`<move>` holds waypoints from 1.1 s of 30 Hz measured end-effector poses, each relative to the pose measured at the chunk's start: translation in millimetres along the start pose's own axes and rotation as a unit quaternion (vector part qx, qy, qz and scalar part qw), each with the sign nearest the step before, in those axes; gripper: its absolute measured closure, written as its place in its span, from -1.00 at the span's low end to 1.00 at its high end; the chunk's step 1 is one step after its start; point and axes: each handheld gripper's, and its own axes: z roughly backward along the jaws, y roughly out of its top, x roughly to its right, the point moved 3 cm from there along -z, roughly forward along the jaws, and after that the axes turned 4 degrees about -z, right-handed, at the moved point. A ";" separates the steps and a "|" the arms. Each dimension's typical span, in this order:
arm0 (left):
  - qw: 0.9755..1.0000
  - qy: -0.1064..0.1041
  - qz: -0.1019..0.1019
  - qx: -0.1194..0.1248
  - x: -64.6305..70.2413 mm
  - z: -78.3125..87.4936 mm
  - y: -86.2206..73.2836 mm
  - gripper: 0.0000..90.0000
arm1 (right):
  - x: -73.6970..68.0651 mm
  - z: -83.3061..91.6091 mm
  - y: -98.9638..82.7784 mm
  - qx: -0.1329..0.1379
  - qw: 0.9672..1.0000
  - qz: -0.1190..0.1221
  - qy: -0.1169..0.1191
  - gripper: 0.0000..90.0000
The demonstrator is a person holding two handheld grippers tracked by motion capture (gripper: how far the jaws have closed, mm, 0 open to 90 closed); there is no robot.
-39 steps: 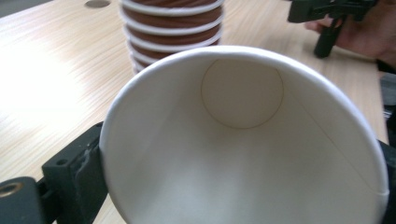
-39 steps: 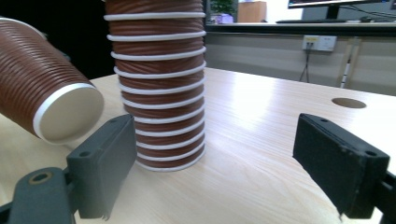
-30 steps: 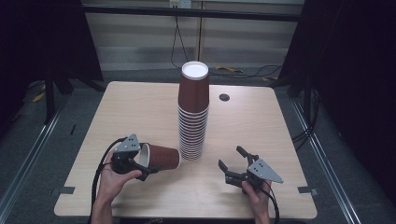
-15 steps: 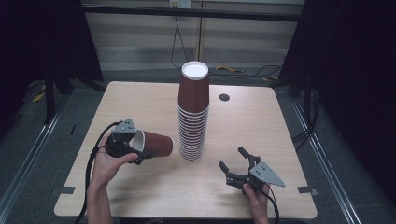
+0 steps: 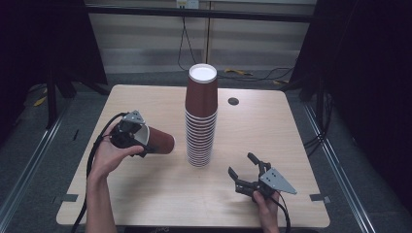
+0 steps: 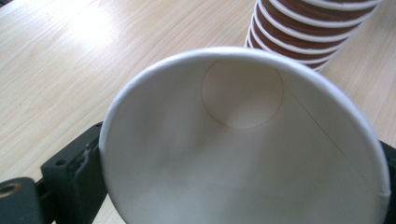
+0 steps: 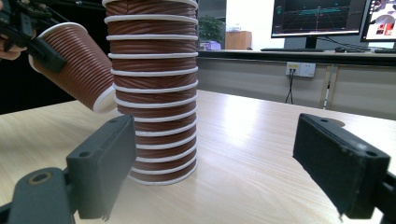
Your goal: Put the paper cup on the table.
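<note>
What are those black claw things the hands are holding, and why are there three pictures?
A person sits at a wooden table and holds a claw tool in each hand. One picture comes from a camera high above. The other two come from small cameras riding on the claws, so you look along their black jaws.

On the table stands a tall stack of brown paper cups, upside down. There is also a small dark round spot farther back.

The left claw grips a single cup tipped on its side, off the table; its camera looks right into the cup's white inside. The right claw is open and holds nothing, pointing at the stack.
</note>
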 end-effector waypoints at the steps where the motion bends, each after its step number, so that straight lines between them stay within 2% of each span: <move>1: 1.000 0.005 0.001 -0.008 -0.8 -0.6 1.8 -0.91 | 0.0 0.0 0.0 0.000 1.000 0.000 0.000 -0.71; 3: 1.000 0.010 -0.010 -0.027 -2.5 -2.2 4.9 -0.91 | -0.1 0.0 0.0 0.000 1.000 0.000 0.001 -0.71; 5: 0.998 -0.005 -0.029 -0.047 -4.6 -4.4 7.4 -0.91 | -0.1 0.0 0.0 0.000 1.000 0.000 0.002 -0.71; 7: 0.997 -0.004 -0.033 -0.070 -6.8 -8.2 9.2 -0.91 | -0.1 0.0 0.0 0.000 1.000 0.000 0.003 -0.71; 8: 0.996 0.004 -0.027 -0.080 -7.2 -10.1 10.0 -0.91 | -0.1 0.0 0.0 0.000 1.000 0.000 0.003 -0.71; 10: 0.994 0.006 -0.036 -0.105 -9.6 -12.2 12.2 -0.91 | -0.1 0.0 0.0 0.000 1.000 0.000 0.003 -0.71; 11: 0.993 0.007 -0.039 -0.108 -9.8 -13.3 13.6 -0.91 | -0.1 0.0 0.0 0.000 1.000 0.000 0.003 -0.71; 16: 0.986 -0.004 -0.055 -0.157 -10.4 -17.5 18.7 -0.91 | -0.1 0.0 0.0 0.000 1.000 0.000 0.005 -0.71; 18: 0.982 -0.004 -0.065 -0.178 -11.1 -19.3 20.4 -0.91 | -0.1 0.0 0.0 0.000 1.000 0.000 0.005 -0.71; 20: 0.980 0.001 -0.066 -0.190 -10.0 -22.5 22.2 -0.92 | -0.1 0.0 0.0 0.000 1.000 0.000 0.005 -0.71; 22: 0.976 0.003 -0.073 -0.204 -9.0 -25.8 24.3 -0.92 | -0.1 0.0 0.0 0.000 1.000 0.000 0.005 -0.71; 23: 0.976 0.002 -0.071 -0.205 -7.4 -28.3 24.5 -0.92 | -0.1 0.0 0.0 0.000 1.000 0.000 0.005 -0.70; 24: 0.974 -0.001 -0.077 -0.215 -7.0 -29.7 25.6 -0.92 | -0.1 0.0 0.0 0.000 1.000 0.000 0.005 -0.70; 25: 0.974 0.002 -0.077 -0.211 -6.0 -32.1 25.7 -0.93 | -0.1 0.0 0.0 0.000 1.000 0.000 0.005 -0.70; 26: 0.972 0.000 -0.083 -0.219 -6.6 -32.9 26.7 -0.93 | -0.1 0.0 0.0 0.000 1.000 0.000 0.005 -0.70; 27: 0.973 0.004 -0.082 -0.214 -6.0 -35.6 26.8 -0.94 | -0.1 0.0 0.0 0.000 1.000 0.000 0.005 -0.70; 29: 0.971 0.000 -0.085 -0.224 -4.6 -38.3 26.9 -0.94 | -0.1 0.0 0.0 0.000 1.000 0.000 0.005 -0.70; 33: 0.974 0.010 -0.091 -0.207 -1.0 -44.0 30.5 -0.95 | -0.1 0.0 0.0 0.000 1.000 0.000 0.005 -0.70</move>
